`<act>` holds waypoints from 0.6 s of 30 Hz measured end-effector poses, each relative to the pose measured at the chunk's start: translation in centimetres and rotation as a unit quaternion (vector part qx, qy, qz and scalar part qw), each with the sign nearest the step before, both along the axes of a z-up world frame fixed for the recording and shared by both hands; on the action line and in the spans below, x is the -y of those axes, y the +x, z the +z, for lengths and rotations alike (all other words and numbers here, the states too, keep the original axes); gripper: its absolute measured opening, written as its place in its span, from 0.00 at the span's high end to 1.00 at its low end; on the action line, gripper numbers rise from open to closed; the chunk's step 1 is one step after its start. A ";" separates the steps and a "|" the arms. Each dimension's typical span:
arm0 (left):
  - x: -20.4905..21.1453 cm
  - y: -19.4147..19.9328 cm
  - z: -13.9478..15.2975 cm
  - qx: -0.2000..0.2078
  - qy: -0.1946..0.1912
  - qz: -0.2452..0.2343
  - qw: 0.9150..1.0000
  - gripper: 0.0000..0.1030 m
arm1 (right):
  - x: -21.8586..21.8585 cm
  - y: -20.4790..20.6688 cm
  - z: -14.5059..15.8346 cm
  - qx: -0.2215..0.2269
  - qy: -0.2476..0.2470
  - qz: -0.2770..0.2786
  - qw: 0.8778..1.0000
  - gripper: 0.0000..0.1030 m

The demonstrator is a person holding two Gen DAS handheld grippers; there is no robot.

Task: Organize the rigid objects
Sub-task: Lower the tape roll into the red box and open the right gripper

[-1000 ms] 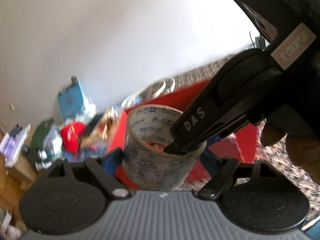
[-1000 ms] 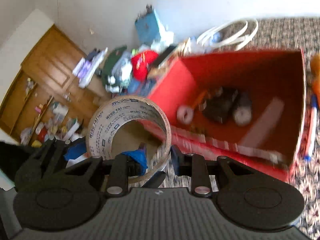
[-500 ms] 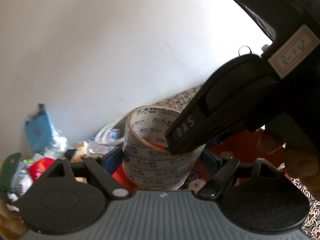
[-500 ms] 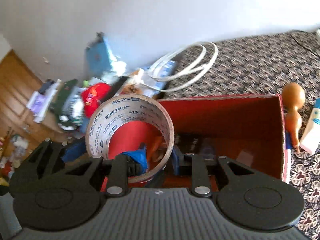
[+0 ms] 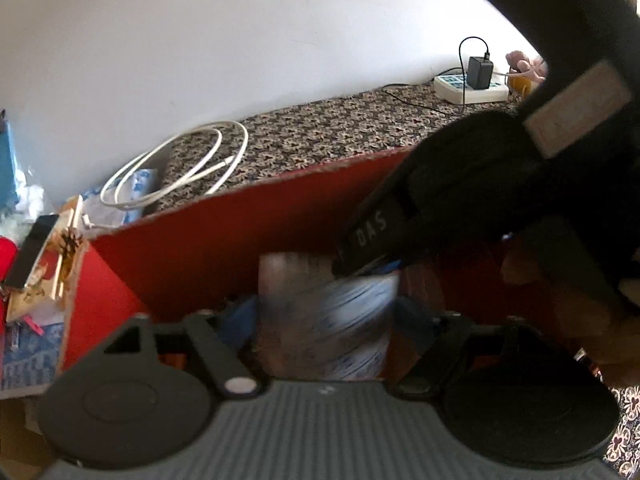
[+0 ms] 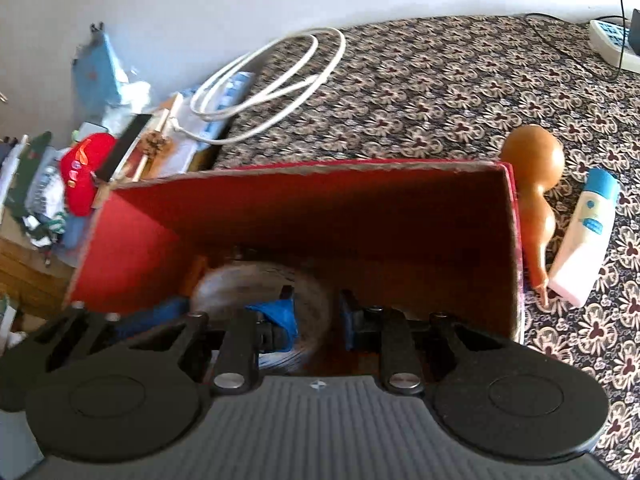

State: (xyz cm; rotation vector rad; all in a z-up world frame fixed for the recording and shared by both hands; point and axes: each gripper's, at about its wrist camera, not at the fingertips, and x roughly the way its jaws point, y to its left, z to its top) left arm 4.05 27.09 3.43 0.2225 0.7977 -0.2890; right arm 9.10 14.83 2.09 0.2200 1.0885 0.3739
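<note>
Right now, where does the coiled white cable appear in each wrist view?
Left wrist view: coiled white cable lies at middle left, on the patterned cloth behind the red cardboard box.
Right wrist view: cable lies at upper centre-left, also beyond the box's far wall.
Shared landmark: the box.

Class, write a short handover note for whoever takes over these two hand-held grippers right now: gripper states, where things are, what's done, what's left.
Left gripper: jaws closing, tape roll between them, low inside the red box; blur hides whether the pads press.
Right gripper: jaws closing, one finger inside the roll, its wall between them; grip unclear.
Done: roll is in the box.
Left: free the roll, then the gourd and white tube lying outside the box.
</note>
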 end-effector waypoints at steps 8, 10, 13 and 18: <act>-1.0 -0.5 0.0 -0.023 -0.029 0.011 0.999 0.22 | 0.2 -0.3 -0.1 0.023 0.015 0.000 1.000 0.98; -1.7 -0.3 0.0 -0.018 -0.029 0.018 0.999 0.22 | 0.5 -0.1 -0.2 0.025 0.027 -0.001 0.999 0.98; -2.4 -0.8 0.4 -0.008 -0.018 0.034 0.999 0.22 | 0.6 -0.1 -0.1 0.029 0.034 -0.003 0.999 0.98; -3.6 -1.4 1.1 0.006 -0.004 0.070 0.998 0.20 | 0.3 -0.3 -0.2 0.032 0.025 0.000 0.999 0.96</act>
